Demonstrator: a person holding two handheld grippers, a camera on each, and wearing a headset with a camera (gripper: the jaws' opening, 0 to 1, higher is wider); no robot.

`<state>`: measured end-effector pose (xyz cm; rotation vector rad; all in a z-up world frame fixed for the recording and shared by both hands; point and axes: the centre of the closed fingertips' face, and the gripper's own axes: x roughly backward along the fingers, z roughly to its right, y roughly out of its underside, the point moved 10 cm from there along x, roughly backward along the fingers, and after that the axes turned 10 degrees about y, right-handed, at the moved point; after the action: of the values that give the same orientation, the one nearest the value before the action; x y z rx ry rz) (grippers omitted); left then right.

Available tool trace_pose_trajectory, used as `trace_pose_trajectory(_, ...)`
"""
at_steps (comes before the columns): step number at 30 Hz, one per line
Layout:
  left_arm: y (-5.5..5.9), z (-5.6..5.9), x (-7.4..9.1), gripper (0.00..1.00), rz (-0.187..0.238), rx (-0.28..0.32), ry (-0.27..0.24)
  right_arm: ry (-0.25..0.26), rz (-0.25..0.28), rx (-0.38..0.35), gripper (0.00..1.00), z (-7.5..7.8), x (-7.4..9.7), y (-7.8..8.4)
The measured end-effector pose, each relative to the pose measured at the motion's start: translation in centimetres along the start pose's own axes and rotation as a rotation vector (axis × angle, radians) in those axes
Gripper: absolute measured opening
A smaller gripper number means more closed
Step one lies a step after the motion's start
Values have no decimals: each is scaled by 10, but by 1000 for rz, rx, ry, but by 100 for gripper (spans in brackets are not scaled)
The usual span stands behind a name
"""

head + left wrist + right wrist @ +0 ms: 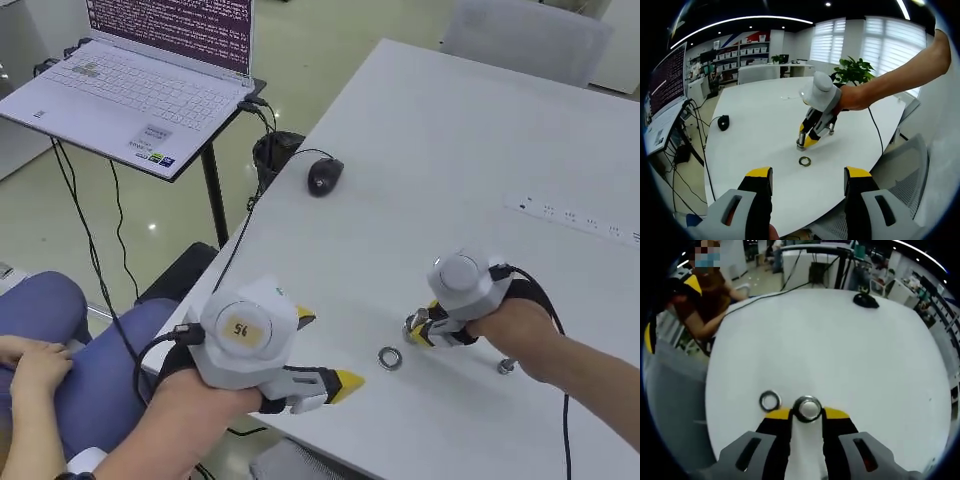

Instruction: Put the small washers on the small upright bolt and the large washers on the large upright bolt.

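Note:
My right gripper has its jaws drawn in on a round metal large washer, held at the top of the large upright bolt. A loose washer lies flat on the white table just beside that bolt. The small upright bolt stands to the right, under the right wrist. My left gripper hovers open near the table's front edge, nothing between its yellow tips, pointing at the washer and the right gripper.
A black mouse with its cable lies at the table's left side. A white power strip is at the far right. A laptop sits on a stand left of the table, and a seated person's legs are at the lower left.

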<state>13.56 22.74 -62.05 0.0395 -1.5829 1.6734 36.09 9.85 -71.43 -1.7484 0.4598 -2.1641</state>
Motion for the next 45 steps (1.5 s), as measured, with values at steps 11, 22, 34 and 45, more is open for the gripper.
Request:
trace_pose_trajectory(11, -1, 1, 2, 57, 7, -1, -10, 6, -19, -68, 24, -4, -6, 3)
trace_pose_trajectory(22, 2, 4, 3, 57, 8, 4, -10, -9, -36, -83, 23, -20, 7, 23)
trace_pose_trajectory(34, 3, 6, 3, 57, 9, -3, -5, -65, -11, -85, 21, -44, 3, 24)
trace_pose_trajectory(45, 4, 6, 7, 57, 10, 1, -14, -76, -11, 4, 29, -55, -9, 2)
